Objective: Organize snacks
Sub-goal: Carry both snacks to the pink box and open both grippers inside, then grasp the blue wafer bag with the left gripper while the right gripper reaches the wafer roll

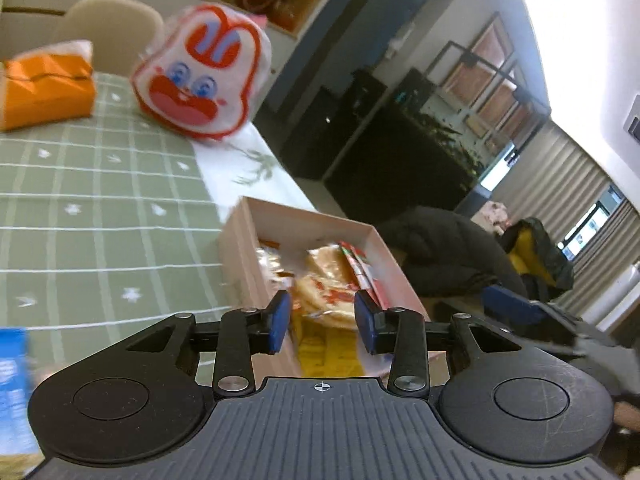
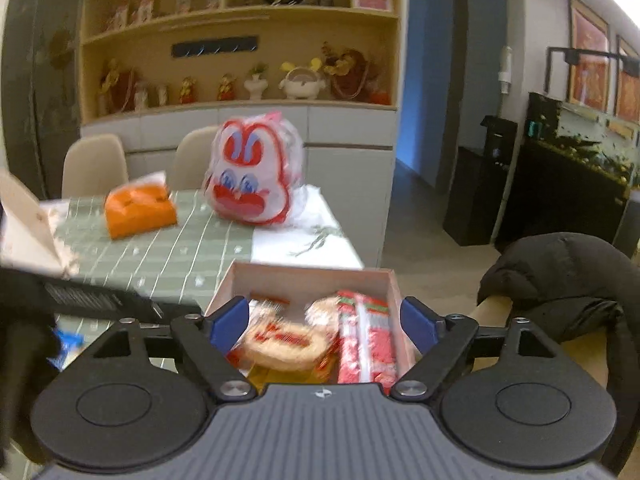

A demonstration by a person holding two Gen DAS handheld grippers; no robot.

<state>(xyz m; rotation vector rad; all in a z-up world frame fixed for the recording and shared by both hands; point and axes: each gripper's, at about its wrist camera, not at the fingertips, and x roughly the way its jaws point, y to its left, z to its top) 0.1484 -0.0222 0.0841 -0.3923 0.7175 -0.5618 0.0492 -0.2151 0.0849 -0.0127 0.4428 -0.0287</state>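
Observation:
A pale pink cardboard box [image 1: 240, 248] [image 2: 308, 276] sits at the table's near right corner and holds several snack packets. Among them are a round rice cracker packet [image 1: 324, 296] [image 2: 280, 344], a red and white packet [image 2: 368, 340] [image 1: 360, 272] and a yellow packet [image 1: 328, 352]. My left gripper [image 1: 323, 322] hovers over the box's near end, open, with the cracker packet showing between its blue pads but not pinched. My right gripper [image 2: 323, 320] is spread wide, open, its pads level with the box's two side walls and holding nothing.
A white and red rabbit-face bag [image 1: 200, 76] [image 2: 252, 176] and an orange tissue pack [image 1: 44, 88] [image 2: 138, 208] stand farther back on the green checked tablecloth [image 1: 100, 200]. A blue packet [image 1: 12, 392] lies near left. A black jacket [image 2: 560, 280] drapes a chair to the right.

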